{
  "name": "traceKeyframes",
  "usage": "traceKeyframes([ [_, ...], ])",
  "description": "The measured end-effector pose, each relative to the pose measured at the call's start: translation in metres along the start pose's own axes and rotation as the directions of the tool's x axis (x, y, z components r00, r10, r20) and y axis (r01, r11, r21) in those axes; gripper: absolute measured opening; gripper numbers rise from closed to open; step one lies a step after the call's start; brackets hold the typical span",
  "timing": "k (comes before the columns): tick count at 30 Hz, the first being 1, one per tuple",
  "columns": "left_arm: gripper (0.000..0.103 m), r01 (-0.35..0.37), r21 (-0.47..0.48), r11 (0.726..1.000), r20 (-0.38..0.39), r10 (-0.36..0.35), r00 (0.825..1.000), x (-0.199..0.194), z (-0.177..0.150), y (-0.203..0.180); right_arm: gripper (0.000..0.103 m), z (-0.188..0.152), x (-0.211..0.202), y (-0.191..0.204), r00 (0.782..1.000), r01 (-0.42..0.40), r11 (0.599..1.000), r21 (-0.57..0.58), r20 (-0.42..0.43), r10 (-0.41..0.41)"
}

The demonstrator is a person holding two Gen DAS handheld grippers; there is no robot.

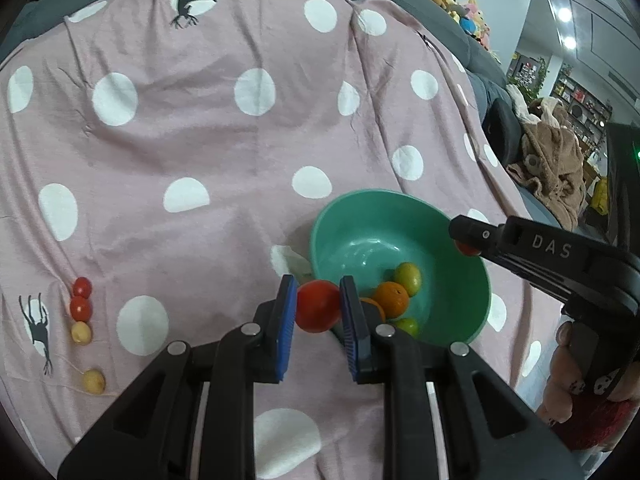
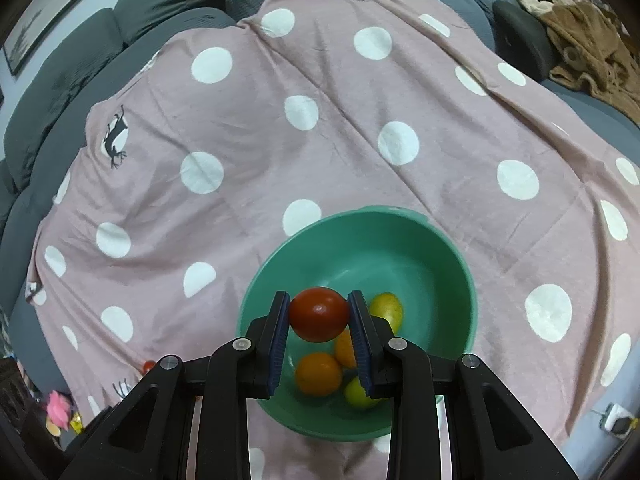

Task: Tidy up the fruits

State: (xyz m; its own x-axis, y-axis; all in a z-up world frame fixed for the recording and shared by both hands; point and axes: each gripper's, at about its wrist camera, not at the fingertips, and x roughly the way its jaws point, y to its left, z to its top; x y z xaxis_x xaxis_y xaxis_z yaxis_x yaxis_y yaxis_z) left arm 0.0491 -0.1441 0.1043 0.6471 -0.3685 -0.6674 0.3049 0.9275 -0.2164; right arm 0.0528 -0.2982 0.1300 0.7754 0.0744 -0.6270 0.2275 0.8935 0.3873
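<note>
Left gripper (image 1: 318,306) clamped on a red tomato (image 1: 318,305), hovering at the near rim of the green bowl (image 1: 400,208); right gripper (image 2: 319,314) clamped on another red tomato (image 2: 319,314), already over the bowl's inside, oranges (image 2: 318,374) and green-yellow fruits (image 2: 386,310) just below its tips. Judgement: lower each close to the pile before letting go, one at a time, so nothing bounces out. Small tomatoes (image 1: 81,298) wait far left of the left gripper
</note>
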Motion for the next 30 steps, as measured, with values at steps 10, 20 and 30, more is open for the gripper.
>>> traceKeyframes([
  [10, 0.022, 0.039, 0.013, 0.999, -0.036, -0.039, 0.999, 0.016, -0.002, -0.016, 0.032, 0.002, -0.002, -0.016, 1.0, 0.023, 0.999, 0.025, -0.002, -0.023],
  [20, 0.022, 0.047, 0.024, 0.999, -0.069, -0.046, 0.997, 0.033, -0.006, -0.026, 0.032, 0.001, 0.012, -0.032, 0.998, 0.043, 0.998, 0.043, -0.056, -0.041],
  [30, 0.022, 0.068, 0.027, 0.997, -0.088, -0.066, 0.994, 0.04, -0.007, -0.03, 0.032, -0.002, 0.027, -0.027, 0.992, 0.061, 0.998, 0.008, -0.107, -0.06],
])
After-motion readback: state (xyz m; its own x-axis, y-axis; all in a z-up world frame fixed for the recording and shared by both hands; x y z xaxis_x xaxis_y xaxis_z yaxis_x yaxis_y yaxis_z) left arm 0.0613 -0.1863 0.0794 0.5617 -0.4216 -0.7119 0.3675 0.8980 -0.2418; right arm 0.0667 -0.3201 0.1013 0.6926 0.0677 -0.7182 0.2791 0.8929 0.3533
